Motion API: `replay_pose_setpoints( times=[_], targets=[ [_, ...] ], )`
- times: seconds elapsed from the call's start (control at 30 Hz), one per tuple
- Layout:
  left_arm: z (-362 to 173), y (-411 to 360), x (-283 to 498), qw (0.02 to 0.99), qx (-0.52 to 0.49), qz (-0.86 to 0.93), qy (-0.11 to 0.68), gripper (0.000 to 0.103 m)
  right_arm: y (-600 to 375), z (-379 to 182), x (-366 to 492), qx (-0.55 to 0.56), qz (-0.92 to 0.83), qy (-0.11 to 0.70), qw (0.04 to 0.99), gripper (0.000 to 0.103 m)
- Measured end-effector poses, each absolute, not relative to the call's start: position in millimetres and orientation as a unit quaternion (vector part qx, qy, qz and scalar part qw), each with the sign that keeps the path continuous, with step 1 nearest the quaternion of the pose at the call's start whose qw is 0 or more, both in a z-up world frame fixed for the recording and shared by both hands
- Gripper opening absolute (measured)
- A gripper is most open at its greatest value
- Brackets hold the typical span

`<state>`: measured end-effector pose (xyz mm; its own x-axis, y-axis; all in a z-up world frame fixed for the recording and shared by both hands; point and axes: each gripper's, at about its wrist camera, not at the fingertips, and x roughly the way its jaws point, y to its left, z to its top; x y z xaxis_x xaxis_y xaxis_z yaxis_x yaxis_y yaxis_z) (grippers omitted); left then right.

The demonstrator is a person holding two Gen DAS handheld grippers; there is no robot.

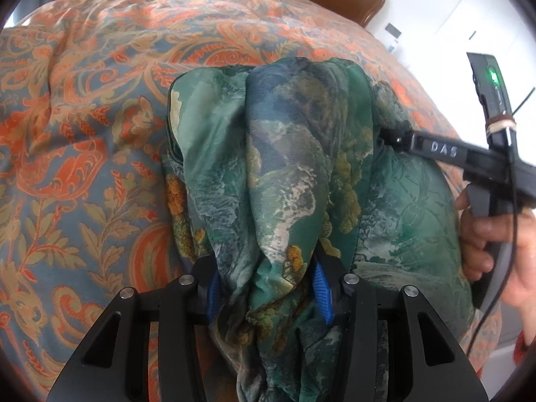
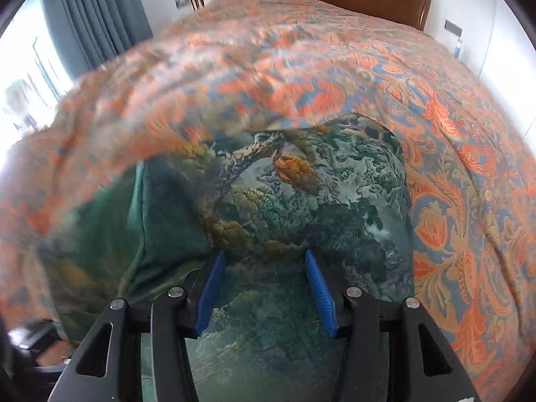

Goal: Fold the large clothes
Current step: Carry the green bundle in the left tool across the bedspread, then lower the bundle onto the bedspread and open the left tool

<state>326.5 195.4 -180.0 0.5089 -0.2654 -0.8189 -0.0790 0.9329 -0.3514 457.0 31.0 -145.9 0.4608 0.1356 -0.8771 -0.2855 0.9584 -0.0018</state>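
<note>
Where it bunches, green scenic-print garment clenched in left fingers; right fingers released above it.

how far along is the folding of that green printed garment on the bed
Partly done: the green garment lies on the bedspread, doubled with stacked edges. In hand: the left gripper clamps a bunched section; the right gripper hovers open above it. Left: lay that bunch down, flatten.

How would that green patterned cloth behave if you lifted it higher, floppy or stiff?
Probably very floppy: the green garment bunches into soft folds where the left gripper pinches it. It looks thin and light. It may be somewhat slippery, judging by its faint sheen on the bedspread.
</note>
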Motion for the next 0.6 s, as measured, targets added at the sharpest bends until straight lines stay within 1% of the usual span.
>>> replay_pose_setpoints(
  times=[0.17, 0.33, 0.47, 0.53, 0.6],
  targets=[
    [-178.5, 190.3, 329.1, 0.850, -0.163, -0.049, 0.499, 0.048, 22.9, -149.6, 454.9, -0.079, 0.128, 0.492, 0.858, 0.051],
    [-178.3, 192.9, 331.0, 0.847, -0.173, -0.047, 0.500, 0.048, 12.3, -109.5, 420.8, -0.094, 0.165, 0.454, 0.870, 0.051],
    [-176.9, 189.2, 334.2, 0.847, -0.172, -0.046, 0.501, 0.048, -3.8, -73.7, 345.5, -0.094, 0.228, 0.418, 0.874, 0.051],
    [-177.2, 189.9, 334.6, 0.847, -0.173, -0.046, 0.500, 0.048, -13.3, -69.7, 305.0, -0.103, 0.246, 0.400, 0.877, 0.051],
    [-177.0, 190.5, 333.9, 0.846, -0.175, -0.047, 0.501, 0.048, -25.9, -77.7, 270.2, -0.099, 0.252, 0.398, 0.877, 0.051]
  ],
)
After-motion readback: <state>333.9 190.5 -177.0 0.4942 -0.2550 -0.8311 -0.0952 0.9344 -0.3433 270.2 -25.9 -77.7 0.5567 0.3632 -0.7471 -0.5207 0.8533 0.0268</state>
